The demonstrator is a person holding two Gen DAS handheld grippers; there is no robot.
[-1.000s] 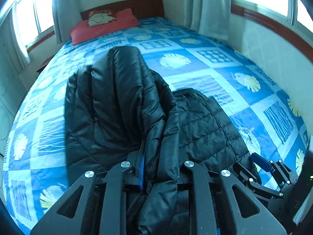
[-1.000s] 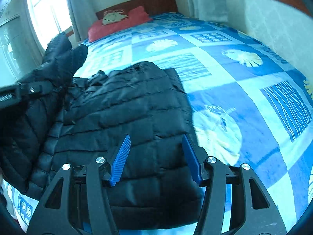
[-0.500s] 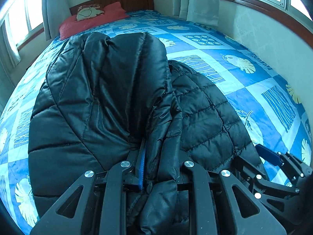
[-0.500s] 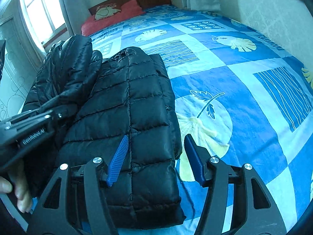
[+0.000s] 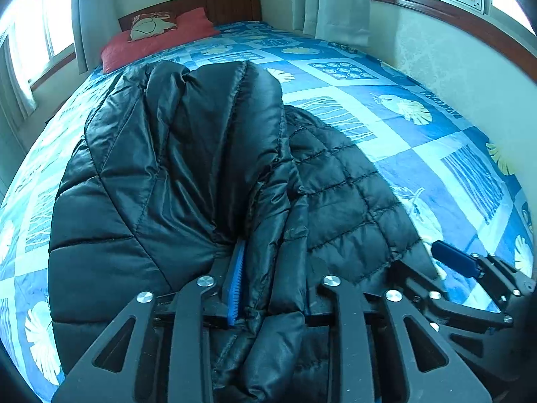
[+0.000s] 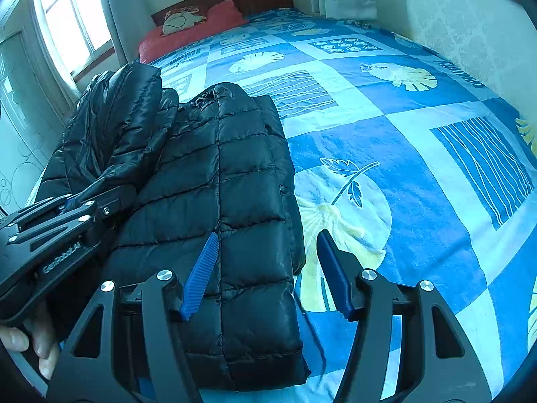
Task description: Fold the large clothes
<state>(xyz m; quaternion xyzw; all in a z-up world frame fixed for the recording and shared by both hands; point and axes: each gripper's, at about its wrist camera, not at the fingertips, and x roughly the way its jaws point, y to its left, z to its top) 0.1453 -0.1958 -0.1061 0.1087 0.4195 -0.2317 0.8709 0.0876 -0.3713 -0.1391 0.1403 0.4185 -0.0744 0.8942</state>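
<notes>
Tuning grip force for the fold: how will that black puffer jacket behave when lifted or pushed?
Likely floppy: the black puffer jacket bunches and drapes between the opening left tongs. Probably light for its bulk, given the quilted padding. Its shiny shell may slide on the bedspread.

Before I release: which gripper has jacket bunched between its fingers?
The left gripper: the jacket fills its opening jaws; the right gripper hovers open above it.
</notes>
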